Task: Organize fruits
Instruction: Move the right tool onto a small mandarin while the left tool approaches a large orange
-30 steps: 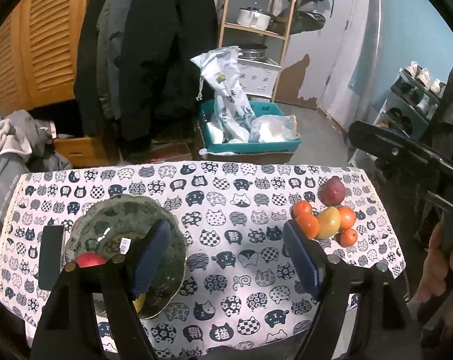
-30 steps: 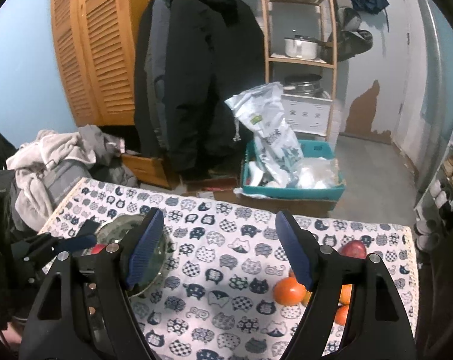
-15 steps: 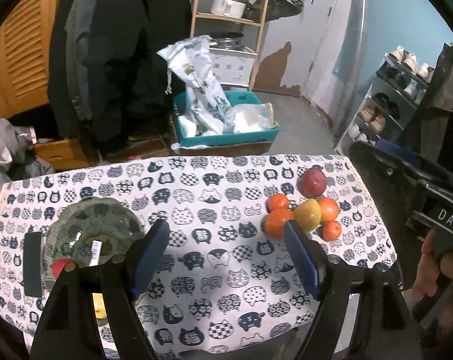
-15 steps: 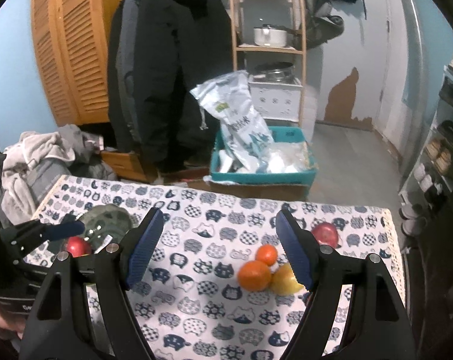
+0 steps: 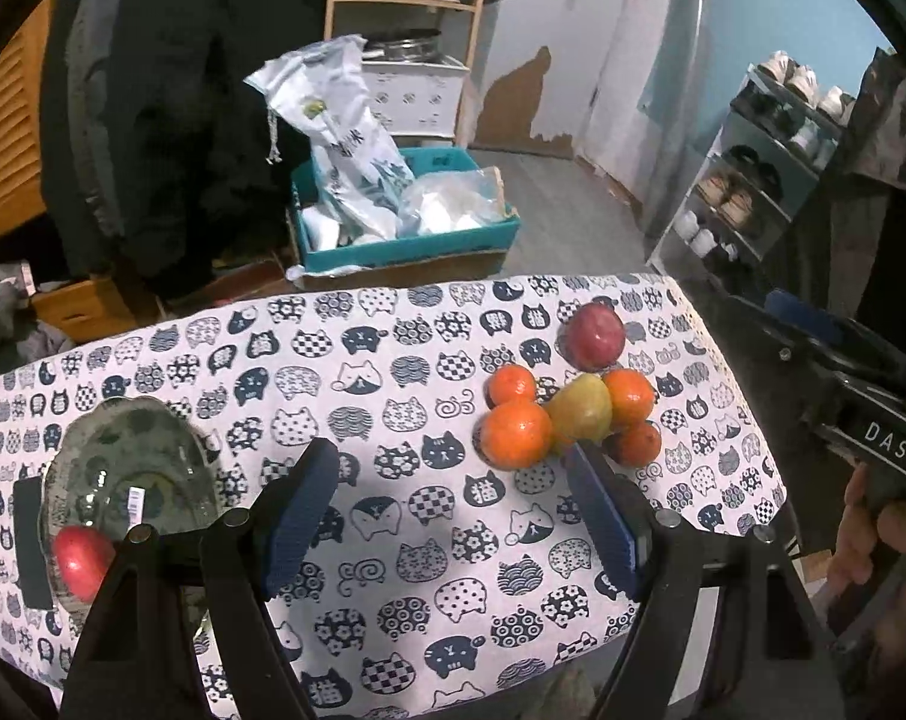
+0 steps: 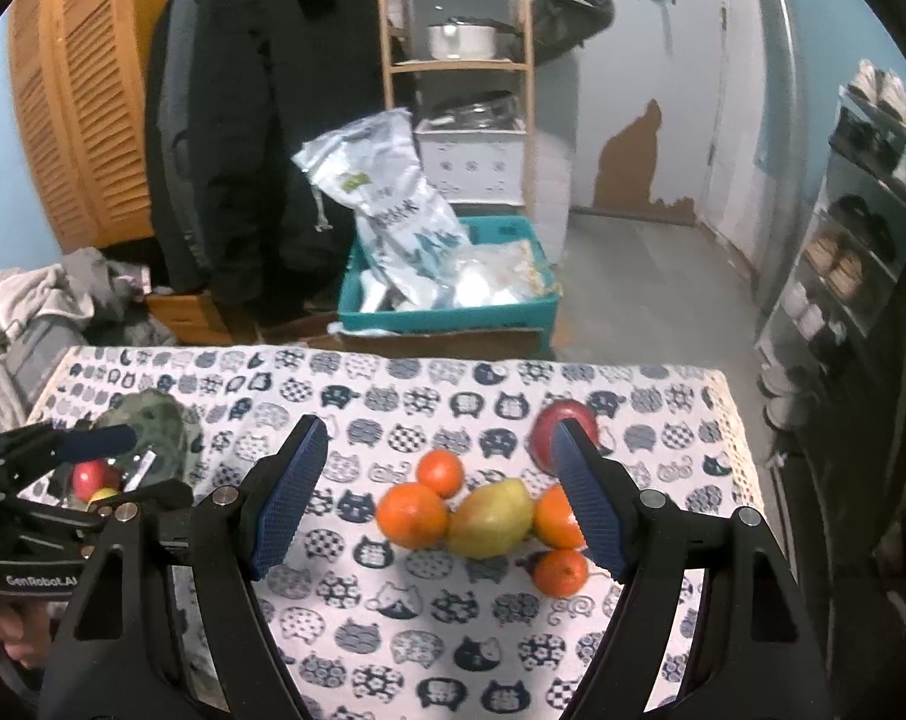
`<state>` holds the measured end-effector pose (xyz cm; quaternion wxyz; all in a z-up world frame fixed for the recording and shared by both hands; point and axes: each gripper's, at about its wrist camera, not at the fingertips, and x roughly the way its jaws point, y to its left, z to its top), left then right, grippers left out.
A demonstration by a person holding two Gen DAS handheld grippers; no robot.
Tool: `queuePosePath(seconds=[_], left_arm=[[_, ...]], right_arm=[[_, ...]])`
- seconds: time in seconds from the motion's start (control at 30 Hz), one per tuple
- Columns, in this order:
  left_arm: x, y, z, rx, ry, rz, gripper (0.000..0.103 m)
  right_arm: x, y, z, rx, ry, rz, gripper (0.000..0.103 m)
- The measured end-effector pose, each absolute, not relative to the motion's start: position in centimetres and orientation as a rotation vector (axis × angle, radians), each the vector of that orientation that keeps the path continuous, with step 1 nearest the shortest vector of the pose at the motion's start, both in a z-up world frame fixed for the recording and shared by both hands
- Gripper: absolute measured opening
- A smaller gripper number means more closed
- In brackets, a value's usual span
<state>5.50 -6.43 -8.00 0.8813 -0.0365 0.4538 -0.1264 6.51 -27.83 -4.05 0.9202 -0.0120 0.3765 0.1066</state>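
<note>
A cluster of fruit lies on the right of the cat-print tablecloth (image 5: 393, 396): several oranges (image 5: 516, 433), a yellow-green pear (image 5: 580, 409) and a dark red apple (image 5: 594, 336). A green glass bowl (image 5: 129, 456) at the left holds a red apple (image 5: 81, 558) and a yellow fruit (image 6: 102, 495). My left gripper (image 5: 453, 516) is open and empty above the table's middle. My right gripper (image 6: 438, 492) is open and empty, with the oranges (image 6: 411, 513) and pear (image 6: 492, 516) between its fingers in view. The bowl also shows in the right wrist view (image 6: 153, 426).
Beyond the table's far edge stand a teal crate (image 5: 405, 240) with plastic bags, a wooden shelf (image 6: 459, 66) with pots, hanging dark coats (image 6: 261, 120) and a shoe rack (image 5: 771, 168) at the right. Clothes (image 6: 45, 306) are piled at the left.
Both grippers have shifted right, away from the bowl and toward the fruit cluster. The right gripper has come closer to the fruit. Both stay open and empty.
</note>
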Motion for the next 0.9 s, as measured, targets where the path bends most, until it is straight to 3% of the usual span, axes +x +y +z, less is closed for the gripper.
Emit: queuePosePath(seconds=[0.3, 0.9], left_arm=[[7.2, -9.0, -9.8, -0.050, 0.988, -0.288, 0.080], [11.4, -11.4, -15.9, -0.005, 1.099, -0.285, 0.080]], right_arm=[[7.2, -30.8, -5.9, -0.006, 0.817, 0.164, 0.078], [10.8, -34.6, -14.7, 0.059, 1.035, 0.077, 0.078]])
